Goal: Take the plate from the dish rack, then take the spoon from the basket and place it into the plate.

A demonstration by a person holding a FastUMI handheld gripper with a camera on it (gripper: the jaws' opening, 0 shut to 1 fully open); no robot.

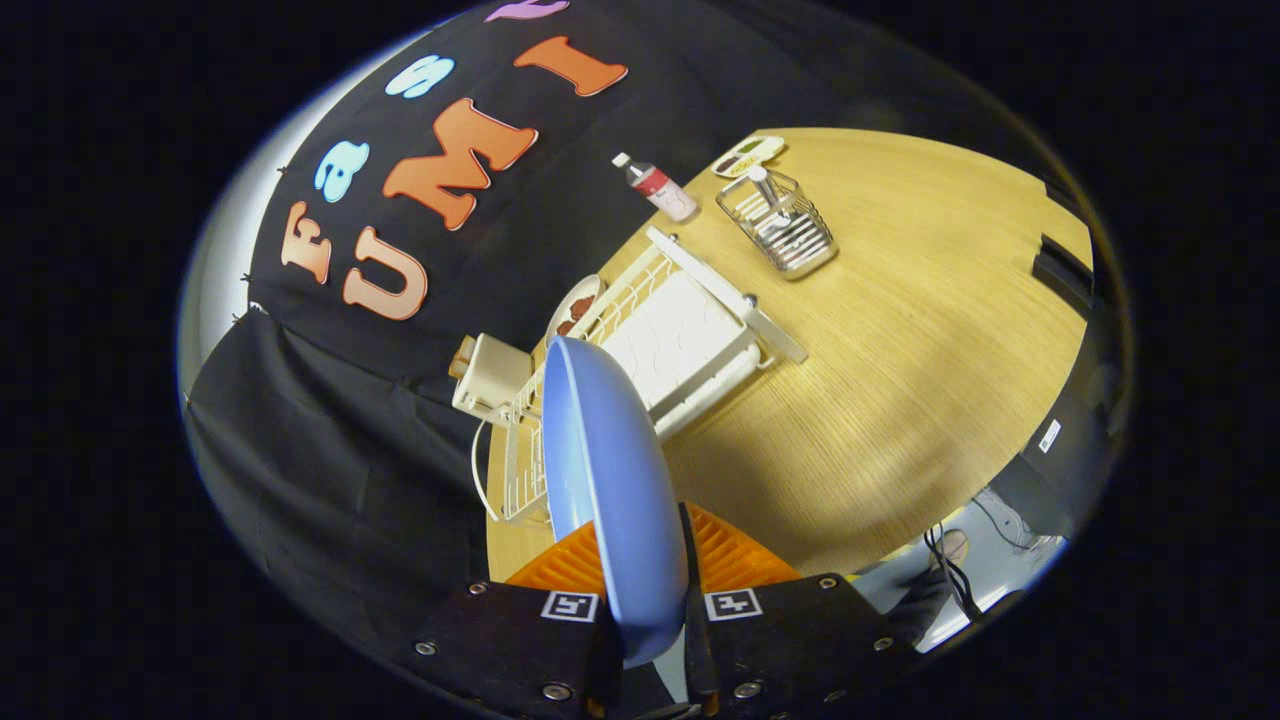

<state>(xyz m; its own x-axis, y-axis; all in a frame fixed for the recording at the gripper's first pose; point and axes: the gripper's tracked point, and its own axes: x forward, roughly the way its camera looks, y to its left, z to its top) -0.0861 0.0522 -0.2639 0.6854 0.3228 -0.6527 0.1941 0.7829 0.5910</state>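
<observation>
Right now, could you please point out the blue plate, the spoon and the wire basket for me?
blue plate (600,480): gripper view, its face, clamped between the fingers.
spoon (768,190): gripper view, its handle, standing in the basket.
wire basket (800,250): gripper view, its near wall.

A big table (900,380) of light yellow wood with things on top.

On it sits a white wire dish rack (668,345). Beyond the rack stand a shiny metal wire basket (778,222) and a small clear plastic bottle with a red label (657,187). A flat pale card (749,155) lies just behind the basket. A cream box (490,378) sits beside the rack.
</observation>
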